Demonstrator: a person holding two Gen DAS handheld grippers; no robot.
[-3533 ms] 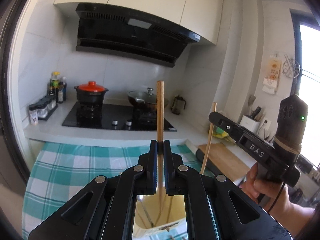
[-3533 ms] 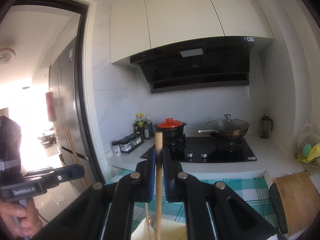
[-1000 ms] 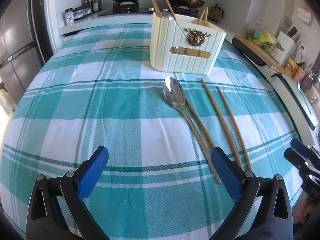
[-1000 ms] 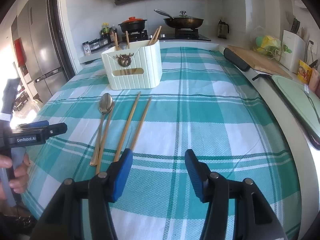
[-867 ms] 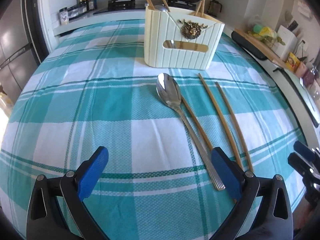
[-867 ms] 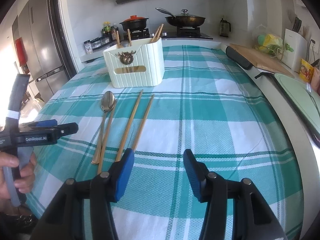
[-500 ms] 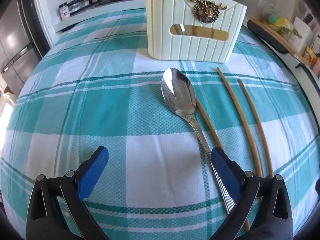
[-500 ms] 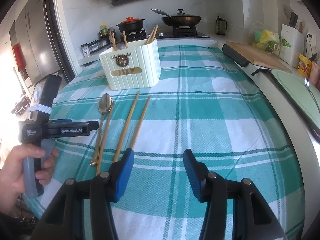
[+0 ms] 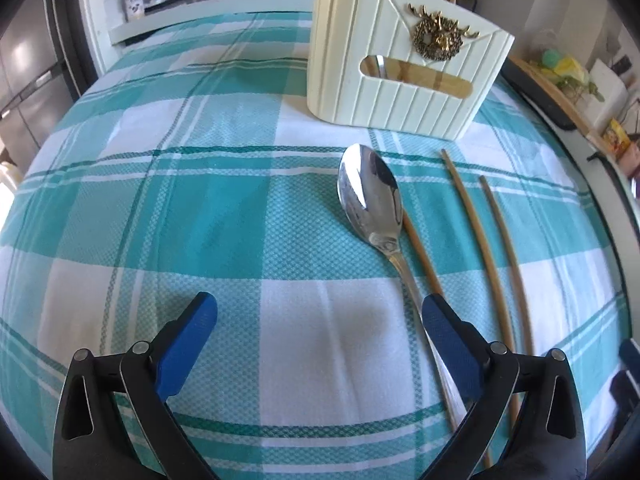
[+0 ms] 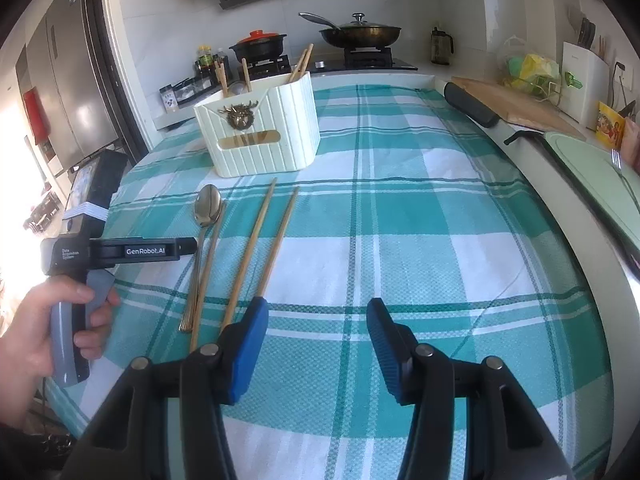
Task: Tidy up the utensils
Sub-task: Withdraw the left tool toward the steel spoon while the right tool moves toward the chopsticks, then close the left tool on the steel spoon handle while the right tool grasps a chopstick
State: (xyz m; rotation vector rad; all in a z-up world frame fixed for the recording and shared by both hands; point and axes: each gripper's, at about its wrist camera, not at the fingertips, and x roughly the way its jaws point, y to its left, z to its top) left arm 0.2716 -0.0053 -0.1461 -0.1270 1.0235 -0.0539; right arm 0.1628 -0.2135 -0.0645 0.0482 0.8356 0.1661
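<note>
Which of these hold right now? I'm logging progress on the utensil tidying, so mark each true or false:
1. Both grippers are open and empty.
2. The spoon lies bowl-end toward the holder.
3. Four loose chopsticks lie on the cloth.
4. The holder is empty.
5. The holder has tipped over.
1. True: the left gripper and right gripper hold nothing.
2. True: the spoon points its bowl at the utensil holder.
3. False: three chopsticks lie beside the spoon on the checked tablecloth.
4. False: chopstick ends stick out of its top.
5. False: it stands upright.
</note>
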